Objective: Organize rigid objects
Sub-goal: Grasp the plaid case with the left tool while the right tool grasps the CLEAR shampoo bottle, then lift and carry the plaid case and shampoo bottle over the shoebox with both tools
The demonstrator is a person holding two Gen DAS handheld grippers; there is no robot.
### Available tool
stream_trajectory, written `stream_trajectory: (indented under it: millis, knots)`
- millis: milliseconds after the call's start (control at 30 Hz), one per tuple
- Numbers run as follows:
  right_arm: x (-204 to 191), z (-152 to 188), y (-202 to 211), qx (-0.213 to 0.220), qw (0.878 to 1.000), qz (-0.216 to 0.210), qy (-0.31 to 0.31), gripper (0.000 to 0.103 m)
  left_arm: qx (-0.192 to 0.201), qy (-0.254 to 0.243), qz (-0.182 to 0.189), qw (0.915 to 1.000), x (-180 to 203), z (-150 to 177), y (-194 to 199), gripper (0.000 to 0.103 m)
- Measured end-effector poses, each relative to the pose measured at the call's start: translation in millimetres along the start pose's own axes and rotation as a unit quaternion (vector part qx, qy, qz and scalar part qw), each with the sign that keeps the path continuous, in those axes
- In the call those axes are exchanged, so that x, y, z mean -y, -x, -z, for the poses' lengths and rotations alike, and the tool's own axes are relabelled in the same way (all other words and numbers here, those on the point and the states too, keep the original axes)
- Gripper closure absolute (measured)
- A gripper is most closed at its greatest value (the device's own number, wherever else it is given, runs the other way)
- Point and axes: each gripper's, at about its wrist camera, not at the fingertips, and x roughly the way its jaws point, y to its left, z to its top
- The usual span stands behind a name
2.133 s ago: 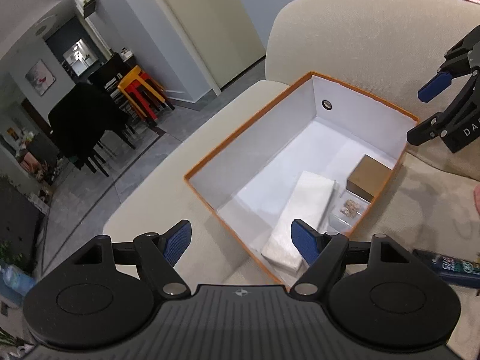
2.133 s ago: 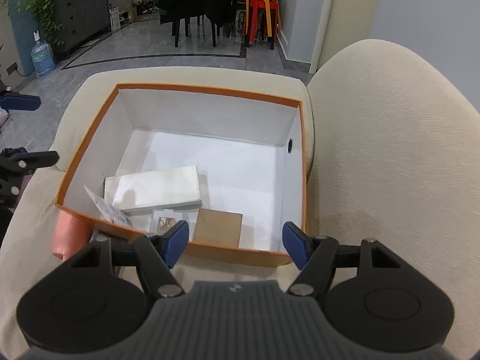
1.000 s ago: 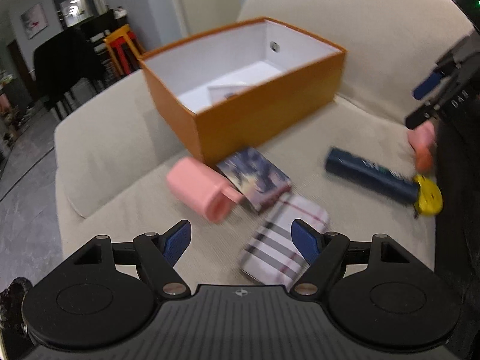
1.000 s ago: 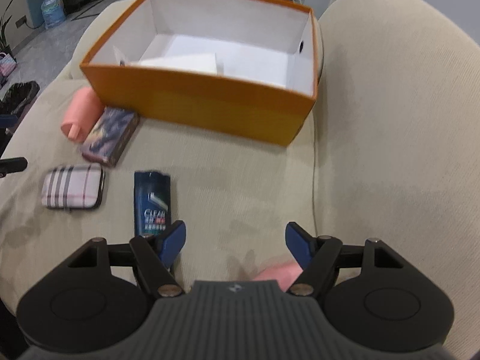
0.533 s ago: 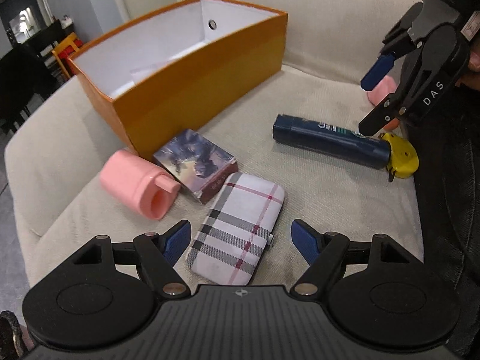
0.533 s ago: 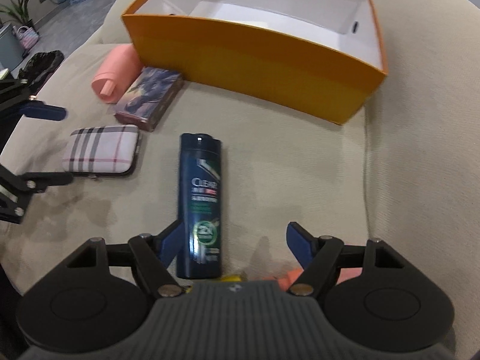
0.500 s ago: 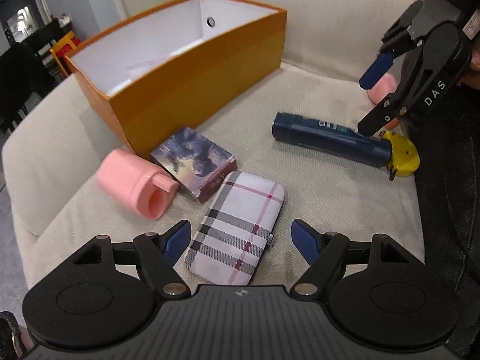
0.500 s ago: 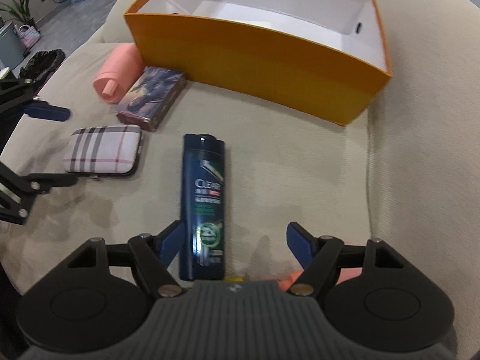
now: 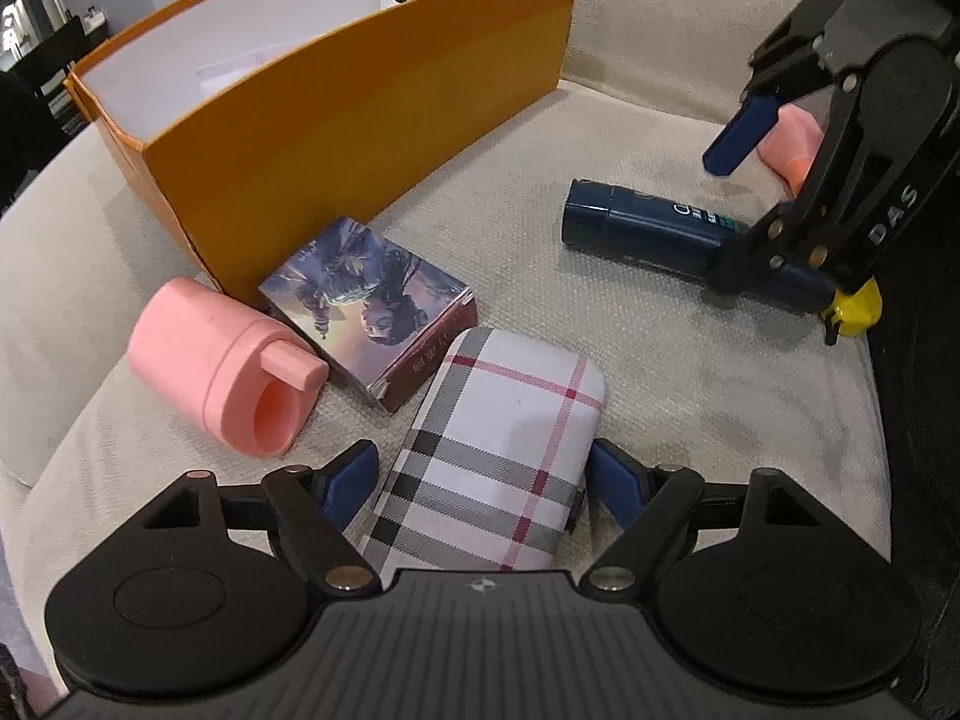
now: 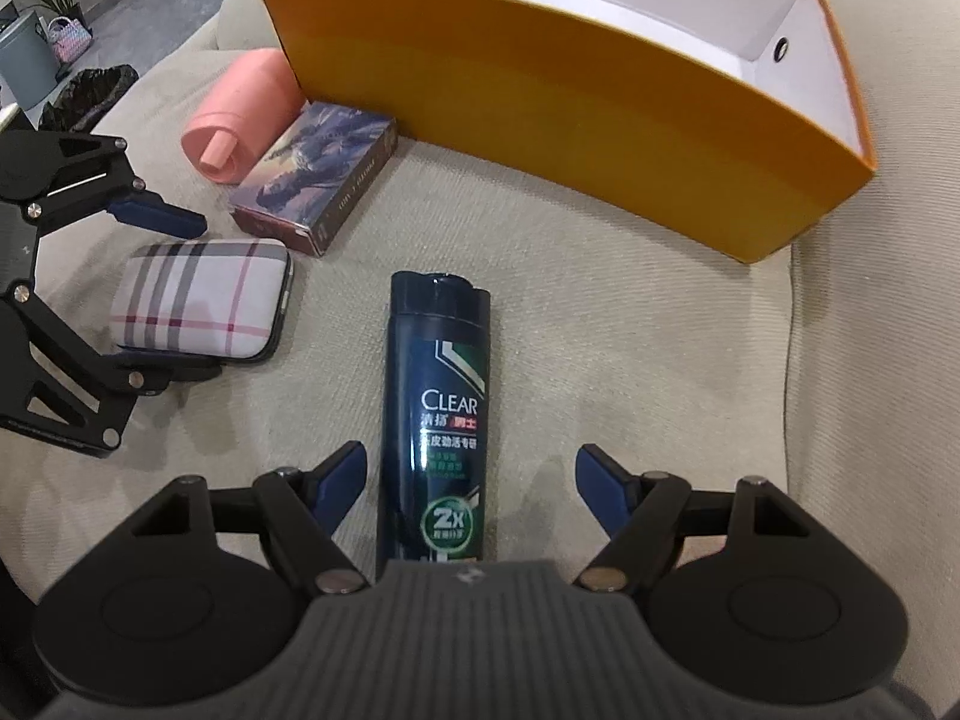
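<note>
1. A dark blue shampoo bottle [image 10: 441, 414] marked CLEAR is seen lying flat on a beige sofa cushion [image 10: 648, 324], between the spread fingers of the right gripper [image 10: 471, 477].
2. An orange box [image 10: 576, 102], white inside, is placed beyond the bottle.
3. At left, a plaid case [image 10: 201, 297] is framed by the left gripper [image 10: 162, 294], beside a printed box [image 10: 315, 171] and a pink cylinder [image 10: 243, 114].

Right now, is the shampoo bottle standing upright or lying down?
Lying down. The shampoo bottle rests flat on the sofa cushion, cap toward the orange box, between the open right gripper fingers.
</note>
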Motion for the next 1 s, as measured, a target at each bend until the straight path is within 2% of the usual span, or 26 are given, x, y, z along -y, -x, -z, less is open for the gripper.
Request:
stream_trajectory:
  millis: [200,333,433,500,533,567,833,1000]
  knots:
    - [-3,-7,-16,-0.016,1.000,-0.011,-0.004,0.027,0.002,0.015,0.007,0.9999,-2,-4,-5,0.006]
    - [-7,-10,-22,-0.024,1.000,-0.013,0.001,0.031,0.004,0.037,0.014,0.9992,-5,-2,-8,0.005]
    - [-9,-10,-24,-0.024,1.000,-0.011,0.003,0.033,-0.001,0.042,0.014,0.9990,-3,-3,-5,0.011]
    - [-8,-10,-24,-0.021,1.000,-0.013,0.001,0.044,0.000,0.039,0.010,0.9992,-2,-3,-2,0.019]
    - [-7,-10,-23,-0.019,1.000,-0.014,-0.002,0.056,0.001,0.040,0.010,0.9992,-1,-2,0,0.021]
    - [-5,-10,-21,-0.015,1.000,-0.019,-0.008,0.064,0.001,0.043,0.011,0.9990,-1,-1,2,0.023]
    - [10,-6,-7,0.000,0.999,-0.038,-0.039,0.064,0.021,0.086,-0.006,0.9960,-5,16,26,0.028]
    - [12,-8,0,0.013,0.998,-0.035,-0.044,0.064,0.039,0.117,-0.037,0.9917,-4,29,29,0.028]
